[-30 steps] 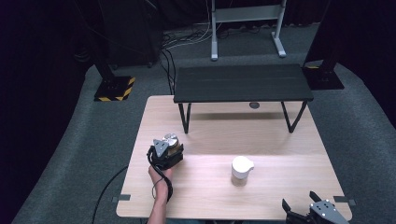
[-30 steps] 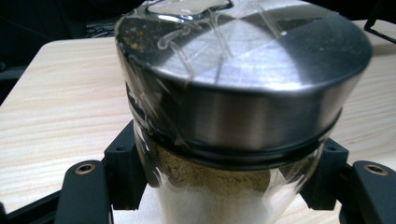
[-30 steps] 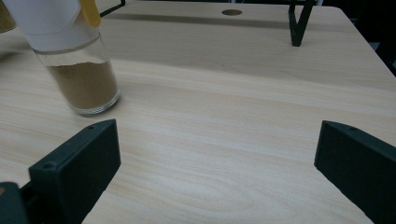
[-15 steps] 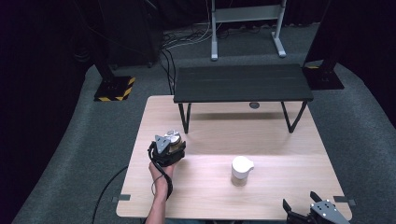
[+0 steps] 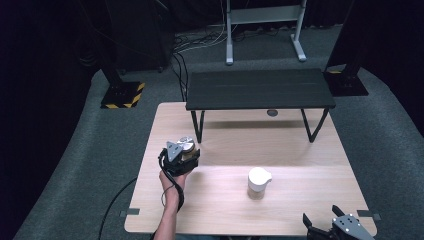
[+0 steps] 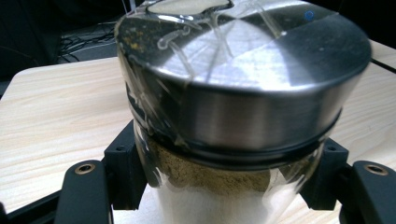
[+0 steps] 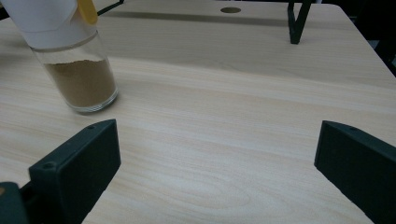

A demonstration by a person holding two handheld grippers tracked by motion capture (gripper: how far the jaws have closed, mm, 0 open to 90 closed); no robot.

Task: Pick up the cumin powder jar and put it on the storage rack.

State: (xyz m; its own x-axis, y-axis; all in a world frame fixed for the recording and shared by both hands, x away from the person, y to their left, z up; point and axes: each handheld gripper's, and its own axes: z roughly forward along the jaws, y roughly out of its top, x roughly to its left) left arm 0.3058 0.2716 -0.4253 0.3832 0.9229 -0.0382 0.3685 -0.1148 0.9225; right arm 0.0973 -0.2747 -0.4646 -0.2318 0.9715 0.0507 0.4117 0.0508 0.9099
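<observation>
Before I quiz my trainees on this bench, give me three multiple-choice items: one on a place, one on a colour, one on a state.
1. Where does the white-lidded jar stand?
A. on the black shelf
B. on the wooden table
C. on the floor

2. What colour is the held jar's lid?
A. silver
B. red
C. green

3. How is the right gripper?
A. shut on a jar
B. open
C. shut on a cable

Answers: 1 B, it rests on the bare wooden table. 2 A, shiny metal. 3 B, jaws apart with nothing between.

Dark room, grey carpet (image 5: pixel 395 135), black bench (image 5: pixel 257 89) on wooden table (image 5: pixel 300 200).
</observation>
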